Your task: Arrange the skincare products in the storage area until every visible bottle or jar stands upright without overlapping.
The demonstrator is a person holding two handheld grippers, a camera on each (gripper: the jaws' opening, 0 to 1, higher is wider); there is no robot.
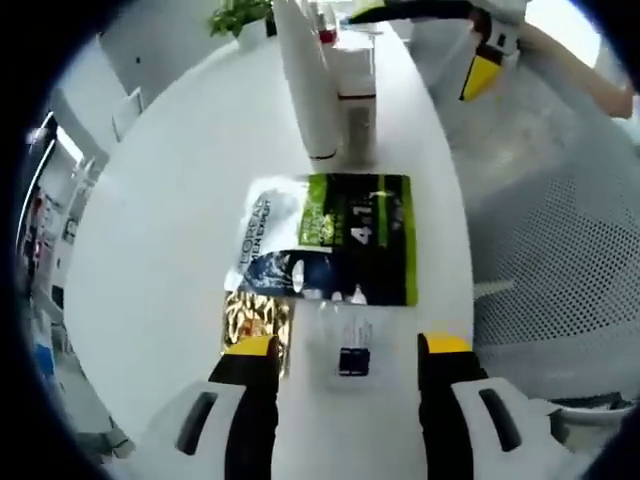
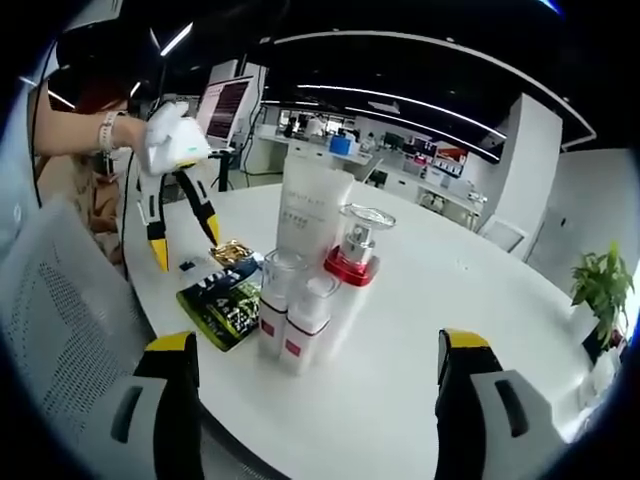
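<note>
A tall white tube [image 2: 310, 205] stands upright on the round white table [image 2: 420, 330]. Beside it stand a red-collared pump bottle [image 2: 352, 250] and two small white bottles [image 2: 290, 315] with clear caps. My right gripper [image 2: 320, 342] is open, short of this group. A green, white and blue sachet pack [image 1: 335, 235] lies flat, with a gold packet [image 1: 255, 318] at its corner. My left gripper [image 1: 348, 345] hangs open over a small clear sample with a dark end [image 1: 353, 352]. The left gripper [image 2: 185, 245], held by a hand, points down at the sachets [image 2: 225, 300].
A white mesh chair [image 1: 560, 250] stands at the table's edge, also seen as the chair [image 2: 50, 330] on the left. A potted plant [image 2: 600, 285] sits at the far side. Office desks and screens lie beyond the table. The tube [image 1: 305, 80] rises past the sachets.
</note>
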